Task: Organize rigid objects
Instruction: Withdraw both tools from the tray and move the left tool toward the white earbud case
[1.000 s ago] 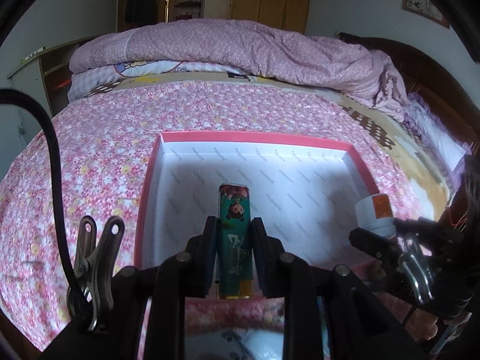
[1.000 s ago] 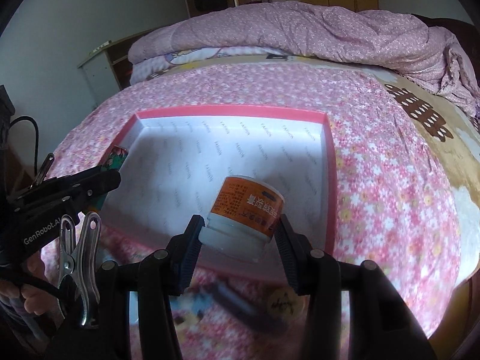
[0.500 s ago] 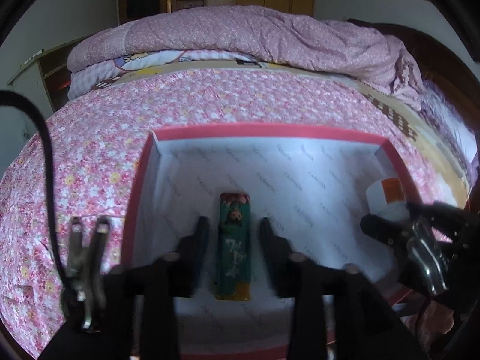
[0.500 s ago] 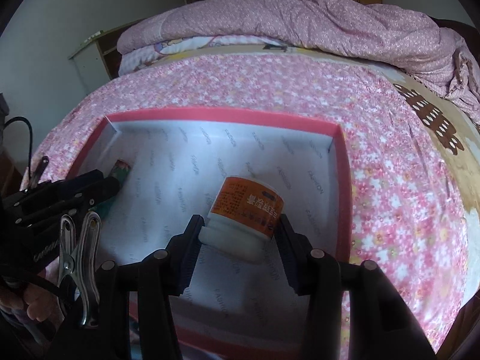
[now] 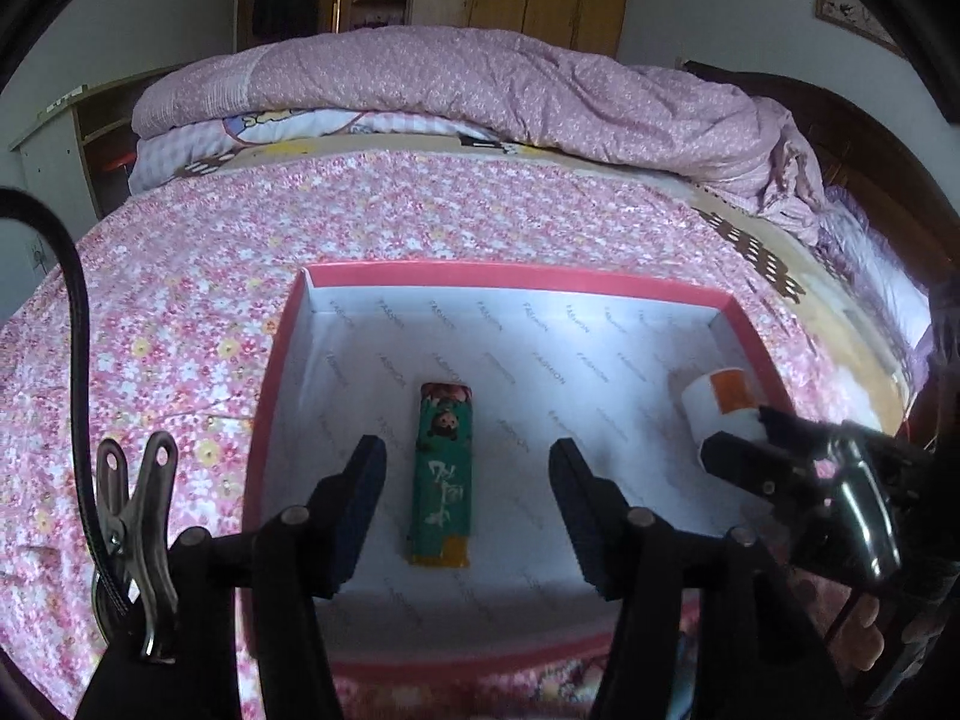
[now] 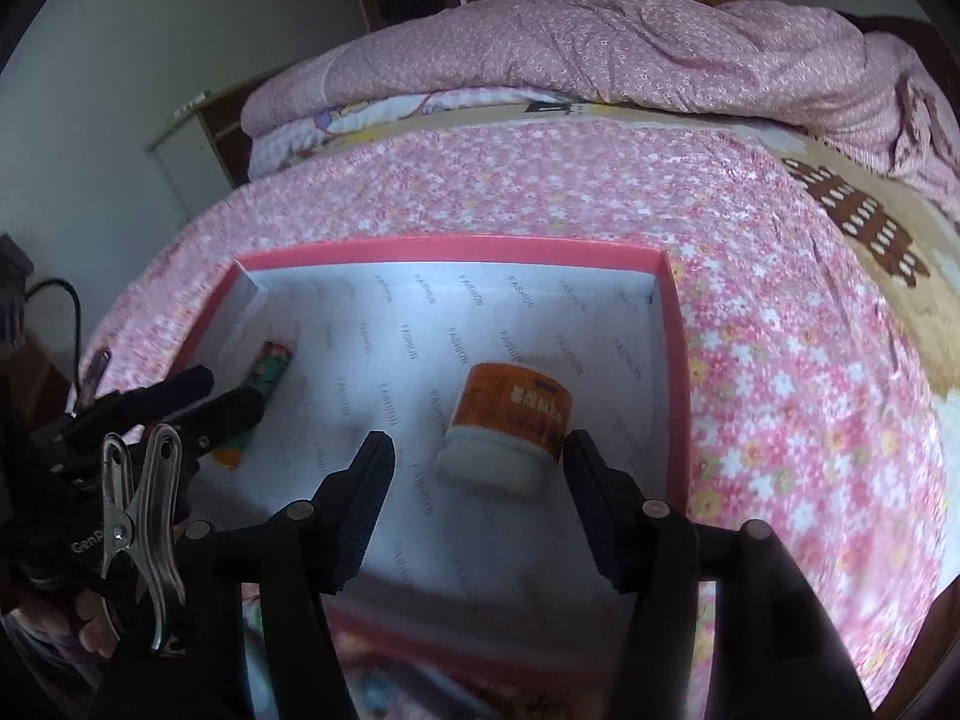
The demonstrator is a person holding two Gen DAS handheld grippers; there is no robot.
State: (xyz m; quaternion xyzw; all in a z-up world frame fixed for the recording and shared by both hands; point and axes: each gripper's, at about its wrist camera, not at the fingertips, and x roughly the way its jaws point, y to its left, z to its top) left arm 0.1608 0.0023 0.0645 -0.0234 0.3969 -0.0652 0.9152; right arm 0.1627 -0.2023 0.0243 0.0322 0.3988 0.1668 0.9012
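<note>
A pink-rimmed box (image 5: 510,277) with a white printed lining lies on the flowered bedspread. Flat on its floor lies a green lighter (image 5: 444,474) with a cartoon print. My left gripper (image 5: 467,480) straddles the lighter, its jaws opening and well clear of both sides. On its side in the right part of the box (image 6: 456,249) rests a white jar with an orange label (image 6: 510,423). Around the jar my right gripper (image 6: 477,480) has its jaws opening, the right pad close beside it and the left pad apart. The lighter (image 6: 264,384) shows again at the box's left.
A heaped pink quilt (image 5: 480,84) covers the far end of the bed. A dark wooden headboard (image 5: 840,138) runs along the right. A shelf unit (image 5: 78,132) stands at the far left. Colourful items lie blurred below the box's near edge.
Both grippers lowered their objects into the box and let go. The left jaws went from shut on the lighter to wide apart; the right jaws spread off the jar, which now lies on the lining.
</note>
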